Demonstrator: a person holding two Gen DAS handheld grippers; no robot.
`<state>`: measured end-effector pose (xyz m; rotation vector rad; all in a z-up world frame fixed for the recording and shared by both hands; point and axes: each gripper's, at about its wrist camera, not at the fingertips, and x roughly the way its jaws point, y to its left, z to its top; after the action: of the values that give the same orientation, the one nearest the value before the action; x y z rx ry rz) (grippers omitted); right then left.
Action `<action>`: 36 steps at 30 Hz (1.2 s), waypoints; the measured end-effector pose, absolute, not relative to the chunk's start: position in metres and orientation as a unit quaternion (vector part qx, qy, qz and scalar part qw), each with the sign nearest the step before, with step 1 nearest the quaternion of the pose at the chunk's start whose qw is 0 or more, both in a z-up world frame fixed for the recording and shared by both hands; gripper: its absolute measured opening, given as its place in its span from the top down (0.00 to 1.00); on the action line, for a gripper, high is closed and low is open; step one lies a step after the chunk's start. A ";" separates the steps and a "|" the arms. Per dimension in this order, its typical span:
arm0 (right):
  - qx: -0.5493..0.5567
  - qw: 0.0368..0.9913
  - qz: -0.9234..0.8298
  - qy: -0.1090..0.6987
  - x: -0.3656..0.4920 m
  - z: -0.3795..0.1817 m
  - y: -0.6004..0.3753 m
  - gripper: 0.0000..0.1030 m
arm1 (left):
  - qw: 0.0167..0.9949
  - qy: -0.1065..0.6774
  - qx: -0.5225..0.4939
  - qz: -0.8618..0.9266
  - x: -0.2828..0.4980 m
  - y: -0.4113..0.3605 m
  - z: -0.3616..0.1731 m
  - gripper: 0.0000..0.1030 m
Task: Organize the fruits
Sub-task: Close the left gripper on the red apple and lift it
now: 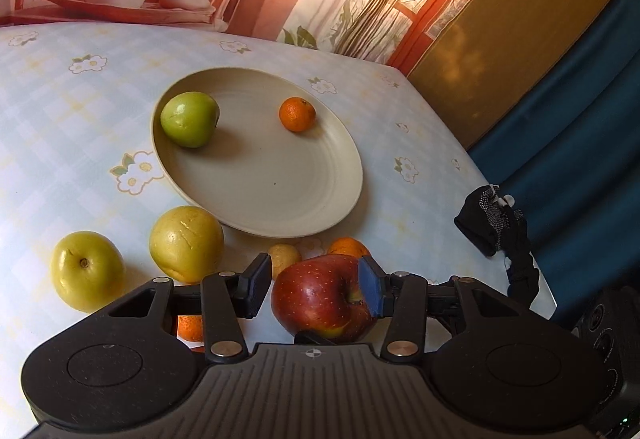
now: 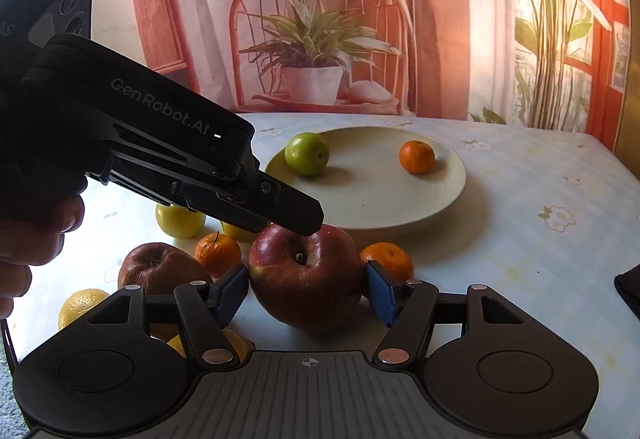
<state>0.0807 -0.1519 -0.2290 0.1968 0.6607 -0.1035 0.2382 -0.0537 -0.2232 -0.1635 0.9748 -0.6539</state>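
Fruit lies scattered over a flower-printed tabletop in the left wrist view. The left tool stands narrow around a red apple that rests on the cloth. The blue pad on the picture's right lies against the apple's skin, and the black pad on the other side stands just clear of it, so there is no firm grip. Beyond the apple sits a cream plate carrying a green apple and a mandarin, well apart from each other. Two yellow apples lie on the cloth just beside the plate's near rim. A black glove lies at the tabletop's edge.

From the right wrist view, the right tool is partly open and holds nothing. The red apple shows between its pads, with the right pad clearly apart from it. The left tool reaches in from the left, held by a hand, with its finger over the apple's top. A second red apple and more mandarins lie nearby. The plate lies behind them.
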 end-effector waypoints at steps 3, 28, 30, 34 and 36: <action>0.103 0.940 -0.051 0.321 0.079 -0.229 -0.154 0.42 | 0.825 0.463 -0.080 -0.314 0.239 -0.056 -0.227 0.53; 0.191 0.928 -0.031 0.319 0.070 -0.245 -0.177 0.47 | 0.818 0.475 -0.084 -0.314 0.247 -0.056 -0.228 0.54; 0.193 0.927 -0.029 0.319 0.070 -0.246 -0.178 0.47 | 0.820 0.471 -0.077 -0.316 0.245 -0.052 -0.226 0.54; 0.189 0.929 -0.031 0.317 0.070 -0.247 -0.176 0.47 | 0.816 0.476 -0.085 -0.315 0.246 -0.050 -0.227 0.54; 0.183 0.930 -0.031 0.317 0.071 -0.247 -0.175 0.46 | 0.815 0.479 -0.086 -0.314 0.246 -0.053 -0.230 0.54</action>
<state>0.0711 -0.1748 -0.2472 0.3748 0.6490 -0.0643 0.2463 -0.0530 -0.2301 -0.1828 1.0226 -0.6703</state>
